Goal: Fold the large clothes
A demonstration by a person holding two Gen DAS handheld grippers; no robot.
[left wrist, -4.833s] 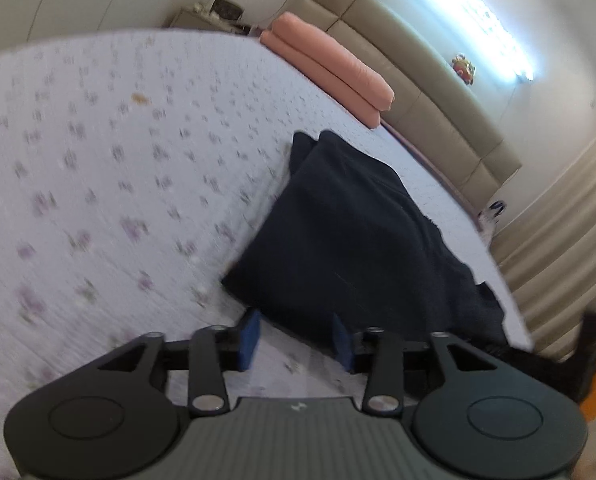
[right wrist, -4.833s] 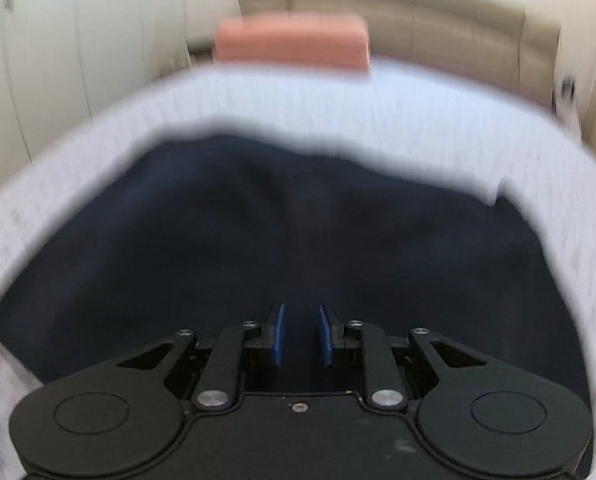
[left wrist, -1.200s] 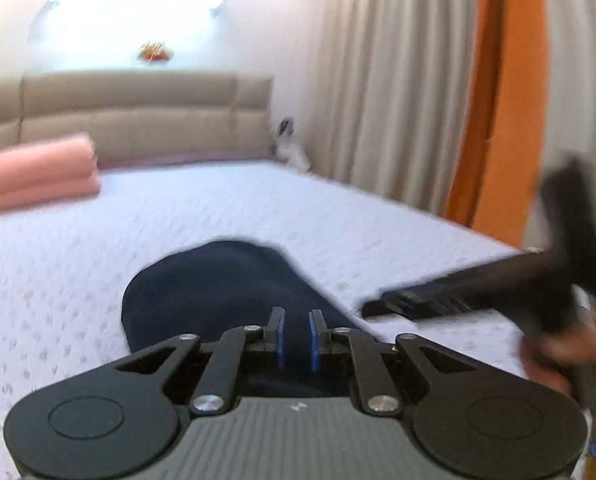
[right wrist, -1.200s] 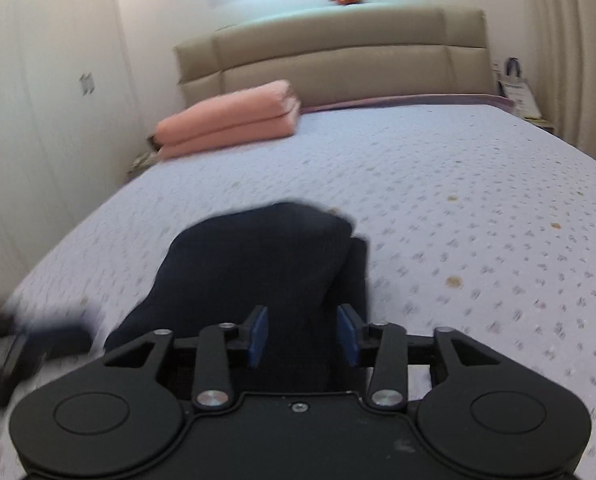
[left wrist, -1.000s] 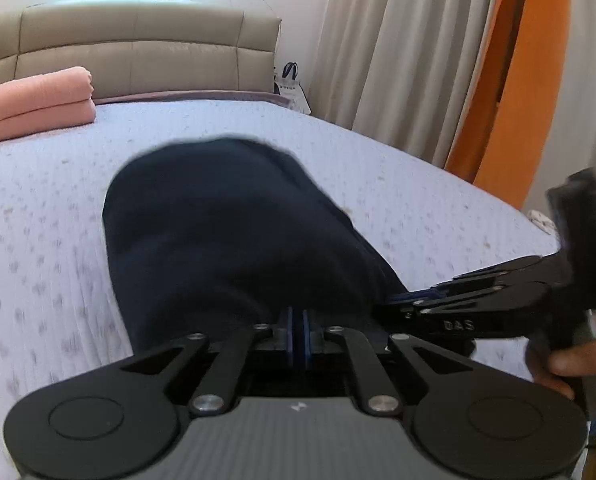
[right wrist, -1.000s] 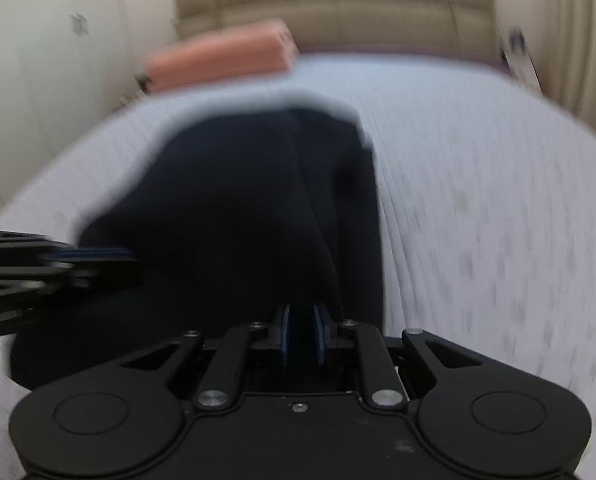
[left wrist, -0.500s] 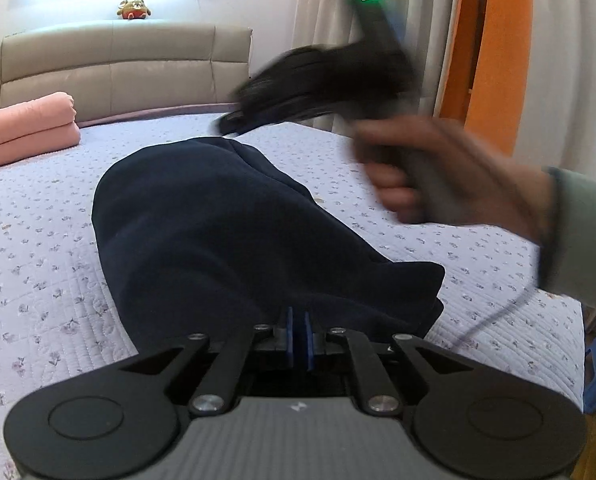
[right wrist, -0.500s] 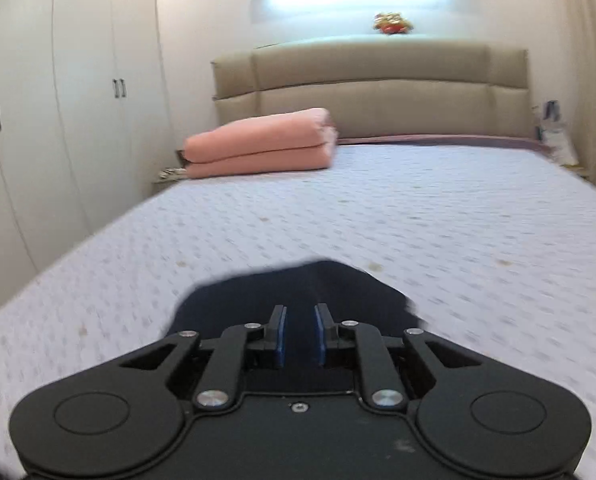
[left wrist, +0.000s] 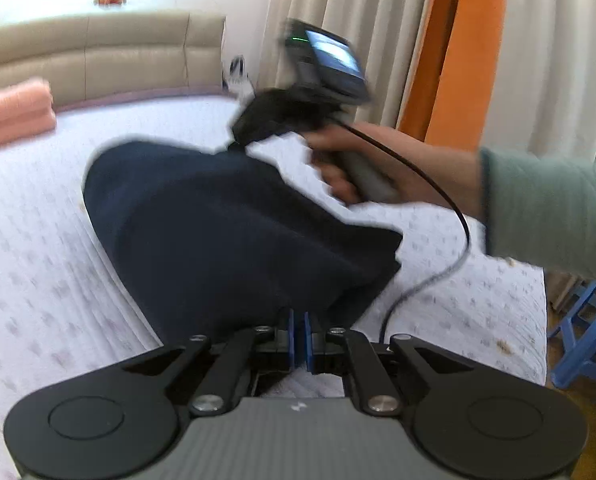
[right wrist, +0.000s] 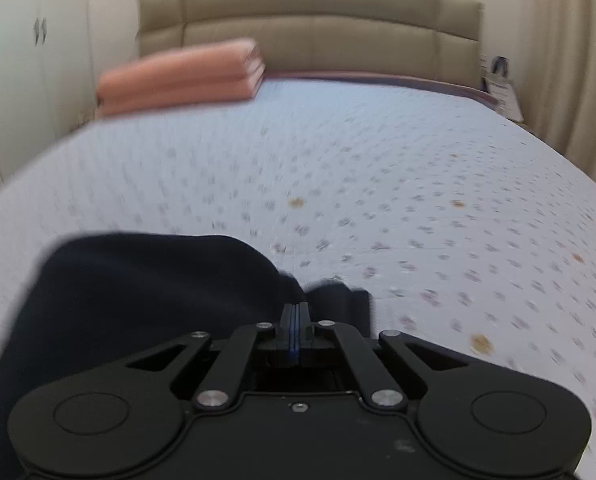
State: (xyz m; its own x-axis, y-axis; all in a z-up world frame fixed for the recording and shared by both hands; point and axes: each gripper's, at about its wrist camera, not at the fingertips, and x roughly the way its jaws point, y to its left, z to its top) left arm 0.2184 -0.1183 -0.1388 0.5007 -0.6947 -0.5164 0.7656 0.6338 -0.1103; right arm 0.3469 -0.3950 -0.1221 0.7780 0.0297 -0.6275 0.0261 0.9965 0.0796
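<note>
The left gripper [left wrist: 298, 338] is pointing down at the bed [left wrist: 38, 260]. Its blue pads [left wrist: 291, 336] are standing all but closed, with only a slim gap between them. The near edge of the garment [left wrist: 218, 232] is running right into the tips and looks pinched there, though blur is hiding the contact itself.

The right gripper [right wrist: 295, 328] is closing its jaws, and the pads are meeting flush. No cloth is showing between them in its own view, while the dark fabric is lying directly past the tips. From the left wrist view the right gripper is hovering over the garment's far corner, which is rising to a point under it. Blur is keeping me from telling whether that corner is caught.

The garment, dark navy, is lying in a bunched, partly folded heap on the bed, towards its foot end. A hand [left wrist: 378, 160] with a green sleeve [left wrist: 550, 208] is holding the right gripper's handle above the bed. A black cable [left wrist: 450, 268] is looping from the handle down across the bed.

Pink folded towels [right wrist: 182, 80] are sitting at the head of the bed, against the beige headboard [right wrist: 318, 40]. Pale curtains [left wrist: 338, 20] and an orange one [left wrist: 458, 48] are hanging beside the bed. A blue stool [left wrist: 582, 332] is standing off its foot corner.
</note>
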